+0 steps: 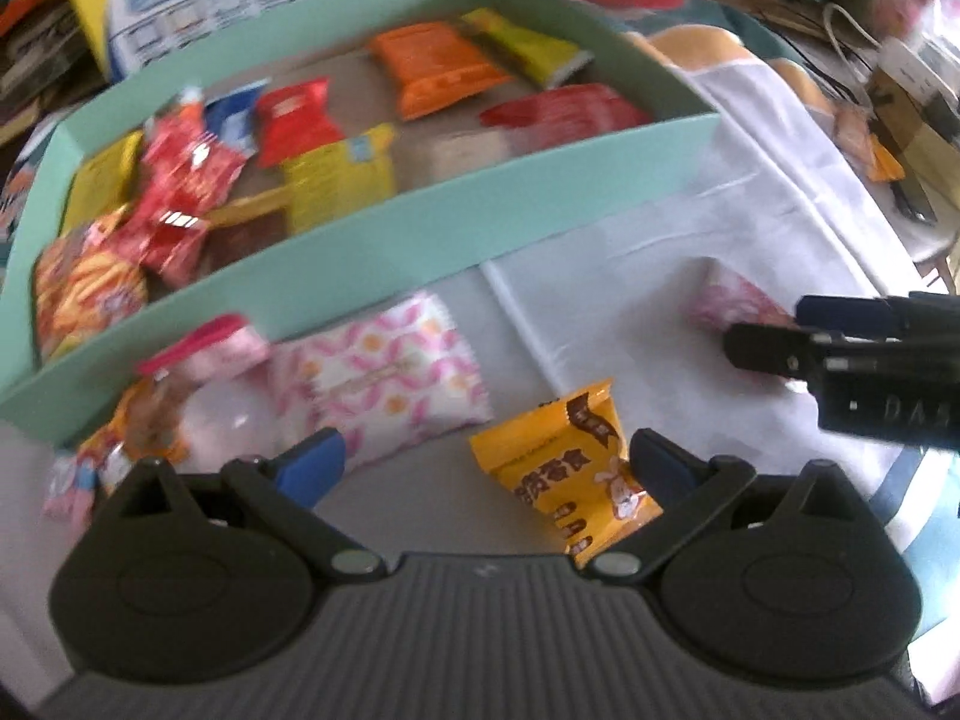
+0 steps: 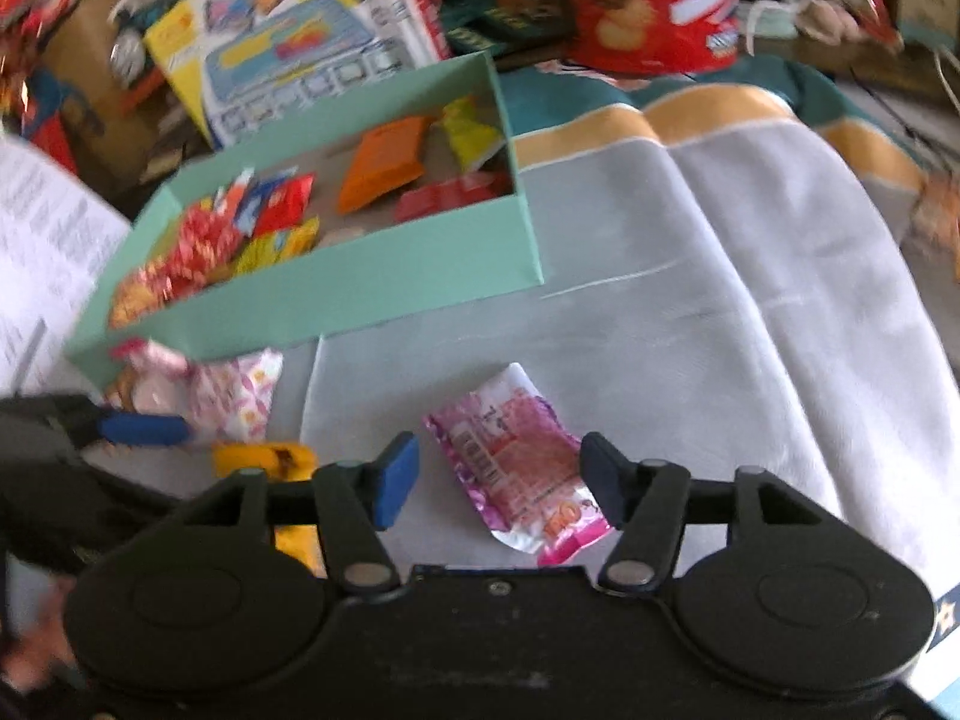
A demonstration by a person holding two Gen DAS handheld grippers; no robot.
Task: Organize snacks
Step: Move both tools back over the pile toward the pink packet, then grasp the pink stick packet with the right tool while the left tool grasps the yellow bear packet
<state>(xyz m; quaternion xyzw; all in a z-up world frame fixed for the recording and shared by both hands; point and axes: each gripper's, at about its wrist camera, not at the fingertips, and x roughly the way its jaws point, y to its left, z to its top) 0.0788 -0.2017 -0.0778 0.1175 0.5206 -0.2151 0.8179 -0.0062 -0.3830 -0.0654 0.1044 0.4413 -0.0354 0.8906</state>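
though blurred, pink packet [image 2: 516, 468] half behind right claw [image 2: 499, 480]

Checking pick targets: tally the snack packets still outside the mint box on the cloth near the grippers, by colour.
Pink packet between the right gripper fingers: 1
Orange-yellow packet by the left gripper: 1
White packet with pink pattern: 1
Pink-topped clear packet against the mint box: 1
Left-edge pile is too blurred to count.
Total: 4
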